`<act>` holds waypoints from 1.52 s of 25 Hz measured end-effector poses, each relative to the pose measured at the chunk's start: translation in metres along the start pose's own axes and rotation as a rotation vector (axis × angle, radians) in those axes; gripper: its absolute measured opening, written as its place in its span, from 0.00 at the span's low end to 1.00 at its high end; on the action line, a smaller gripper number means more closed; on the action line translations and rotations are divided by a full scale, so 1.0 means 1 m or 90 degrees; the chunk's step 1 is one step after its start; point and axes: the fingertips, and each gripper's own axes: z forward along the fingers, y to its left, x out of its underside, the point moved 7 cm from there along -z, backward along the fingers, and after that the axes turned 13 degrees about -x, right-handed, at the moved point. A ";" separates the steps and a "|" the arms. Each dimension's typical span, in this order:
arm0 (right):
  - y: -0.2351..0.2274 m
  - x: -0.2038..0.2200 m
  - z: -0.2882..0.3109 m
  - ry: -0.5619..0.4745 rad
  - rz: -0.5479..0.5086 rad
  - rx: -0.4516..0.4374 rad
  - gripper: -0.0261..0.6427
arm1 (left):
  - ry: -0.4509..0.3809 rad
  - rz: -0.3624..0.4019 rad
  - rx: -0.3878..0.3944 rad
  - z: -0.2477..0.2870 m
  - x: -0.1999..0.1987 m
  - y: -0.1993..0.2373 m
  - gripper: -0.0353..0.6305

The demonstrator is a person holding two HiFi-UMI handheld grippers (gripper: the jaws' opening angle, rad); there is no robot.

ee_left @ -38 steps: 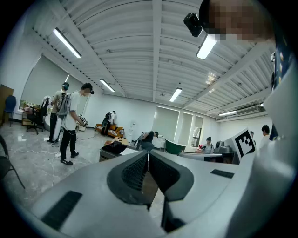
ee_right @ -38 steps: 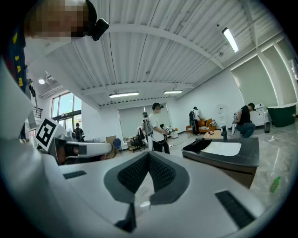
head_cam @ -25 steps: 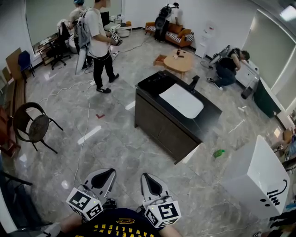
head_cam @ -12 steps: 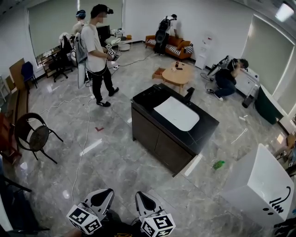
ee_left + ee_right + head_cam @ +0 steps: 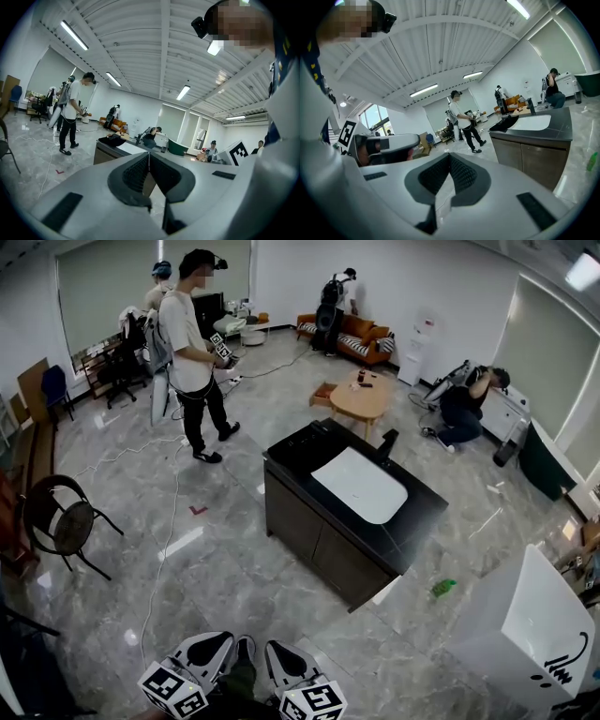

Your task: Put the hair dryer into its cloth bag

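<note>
Left claw (image 5: 149, 158), right claw (image 5: 450, 158): closed, empty

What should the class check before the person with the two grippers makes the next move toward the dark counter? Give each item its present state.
1. Left gripper empty, jaws together: ok.
2. Right gripper empty, jaws together: ok.
3. Floor straight ahead to the dark counter free of obstacles: ok; the green scrap lies off to the right.
4. Hair dryer located: cannot tell; a dark lump lies on the counter's far end, too small to identify.
5. Cloth bag located: cannot tell, for the same reason.
6. Grippers within reach of the counter: not ok; both are held low by the person's body, well short of it.
</note>
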 end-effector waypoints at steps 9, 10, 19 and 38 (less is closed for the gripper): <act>-0.060 -0.060 0.075 -0.012 -0.010 0.084 0.05 | -0.027 -0.007 0.085 0.100 -0.054 0.068 0.07; -0.064 -0.065 0.086 -0.010 -0.008 0.088 0.05 | -0.024 -0.011 0.092 0.108 -0.061 0.076 0.07; -0.092 -0.097 0.167 0.021 -0.009 0.120 0.05 | -0.027 -0.051 0.102 0.159 -0.081 0.163 0.07; -0.170 -0.131 0.262 0.044 0.012 0.023 0.05 | -0.025 -0.053 -0.001 0.230 -0.109 0.218 0.07</act>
